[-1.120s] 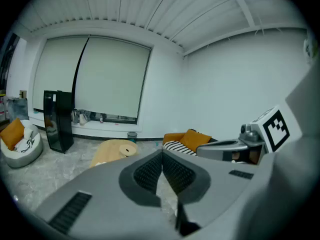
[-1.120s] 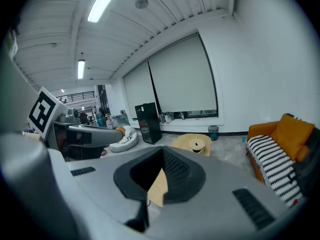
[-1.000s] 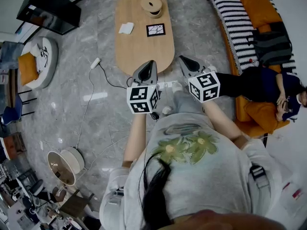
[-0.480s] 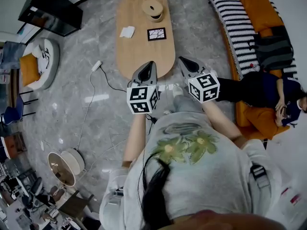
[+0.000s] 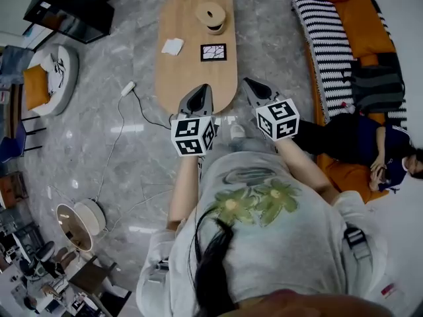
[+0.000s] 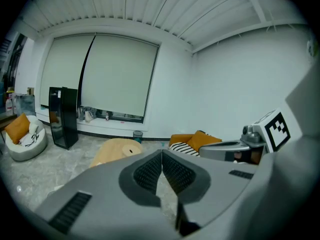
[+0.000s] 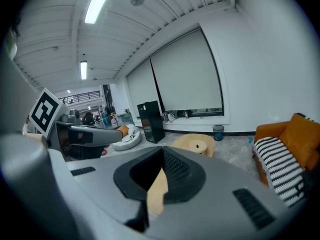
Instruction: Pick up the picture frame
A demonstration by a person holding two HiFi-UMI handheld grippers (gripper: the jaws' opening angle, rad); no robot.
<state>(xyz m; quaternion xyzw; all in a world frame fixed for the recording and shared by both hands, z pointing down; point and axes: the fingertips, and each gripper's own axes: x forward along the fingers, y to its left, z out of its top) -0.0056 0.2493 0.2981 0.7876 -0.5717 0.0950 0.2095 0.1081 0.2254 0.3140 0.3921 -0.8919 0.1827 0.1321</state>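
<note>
The picture frame [image 5: 213,52], black with a white cracked-pattern picture, lies flat on the oval wooden table [image 5: 192,78], past its middle. My left gripper [image 5: 201,91] hangs over the table's near end, jaws shut and empty. My right gripper [image 5: 247,84] is just off the near right edge, also shut and empty. Both point toward the table, well short of the frame. The left gripper view has its closed jaws [image 6: 161,154] ahead of the table [image 6: 117,151]; the right gripper view has its closed jaws [image 7: 162,151] likewise. Neither gripper view catches the frame.
On the table stand a round wooden spool [image 5: 211,10] and a white napkin [image 5: 173,45]. An orange sofa [image 5: 344,12] with a striped throw and a reclining person [image 5: 370,134] lies right. A black cabinet [image 5: 66,5], a white chair [image 5: 49,84] and a floor cable [image 5: 129,88] are on the left.
Both grippers and the person have come a little closer to the table, and the table's near end now reaches further under the left gripper. The jaws stay shut.
</note>
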